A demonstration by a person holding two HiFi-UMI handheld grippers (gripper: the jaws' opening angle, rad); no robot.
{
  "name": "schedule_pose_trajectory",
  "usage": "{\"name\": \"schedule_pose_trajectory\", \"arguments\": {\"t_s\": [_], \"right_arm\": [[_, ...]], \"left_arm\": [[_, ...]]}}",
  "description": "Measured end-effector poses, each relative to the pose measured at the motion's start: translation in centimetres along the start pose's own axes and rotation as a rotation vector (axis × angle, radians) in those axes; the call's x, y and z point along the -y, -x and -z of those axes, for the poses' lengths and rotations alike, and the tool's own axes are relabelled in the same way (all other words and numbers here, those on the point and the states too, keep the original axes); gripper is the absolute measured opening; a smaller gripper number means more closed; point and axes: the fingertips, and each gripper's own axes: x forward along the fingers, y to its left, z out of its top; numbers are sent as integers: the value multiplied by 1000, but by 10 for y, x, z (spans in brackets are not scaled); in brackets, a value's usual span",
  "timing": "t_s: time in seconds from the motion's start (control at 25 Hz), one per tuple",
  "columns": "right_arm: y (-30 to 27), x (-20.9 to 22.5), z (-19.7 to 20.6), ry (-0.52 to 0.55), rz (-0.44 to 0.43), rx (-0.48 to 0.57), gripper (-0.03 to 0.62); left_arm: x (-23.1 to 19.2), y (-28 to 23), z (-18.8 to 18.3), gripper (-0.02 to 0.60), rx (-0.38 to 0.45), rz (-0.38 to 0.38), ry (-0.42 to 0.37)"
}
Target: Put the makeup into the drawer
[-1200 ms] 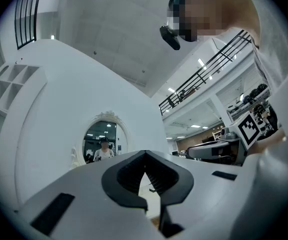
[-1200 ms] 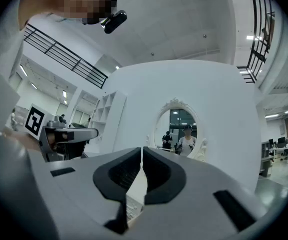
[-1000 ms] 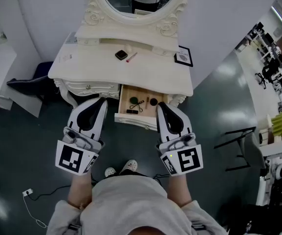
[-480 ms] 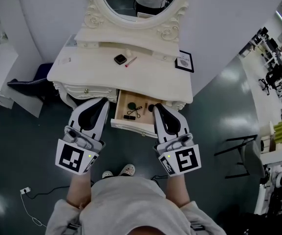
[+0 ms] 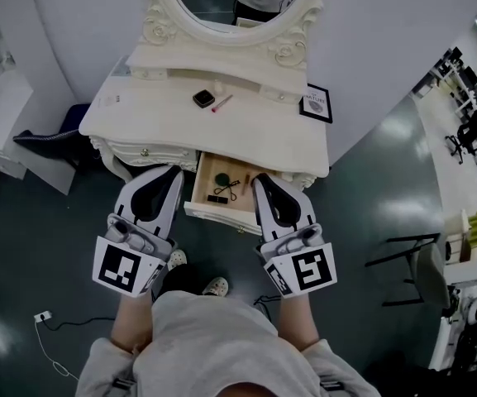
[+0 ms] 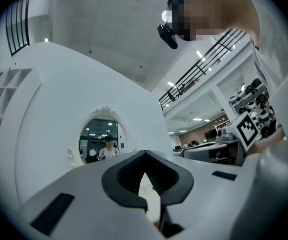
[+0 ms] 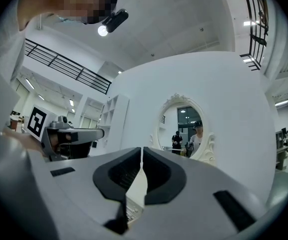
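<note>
Jaws of the left gripper are pressed together on nothing; it hovers in front of the worktop's left half. On that worktop lie a black compact and, just beside it, a pink stick, well apart from both grippers. Below them the open drawer holds small dark items. The right gripper, its jaws likewise closed and empty, hangs over the drawer's right edge.

One open drawer; one compact; one pink stick; one framed card; two grippers: left gripper, right gripper.
</note>
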Motion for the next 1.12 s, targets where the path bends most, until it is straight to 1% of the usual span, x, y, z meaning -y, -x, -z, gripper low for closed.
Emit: {"name": "schedule_pose_trajectory", "arguments": {"t_s": [0.12,0.16,0.24,0.32,0.48,0.6,0.72,0.76,0.88,1.12], "right_arm": [[-2,6,1,-4,6,-3,28],[-4,7,2,-2,7,-3,28],[-8,11,1,3,12,-2,28],[-14,14,1,5,20,-1,28],[-30,23,1,4,38,3,28],[-47,28,3,11,56,-1,28],[-65,32,4,16,64,-4,28],[-71,33,4,16,67,-3,28],[-90,38,5,11,77,-1,28],[-127,48,9,7,98,0,28]], "left_arm": [[3,-3,13,14,-58,28,-17],[2,-8,9,14,-40,28,-13],[-3,-18,-4,14,32,21,-4],[-7,-26,-6,14,47,26,2],[-17,-36,5,14,17,56,-12],[-31,-44,17,14,-18,67,-4],[-49,-56,14,14,14,60,7],[-55,-60,16,14,10,67,5],[-68,-68,31,14,-39,107,-11],[-100,-90,41,14,-38,130,-10]]}}
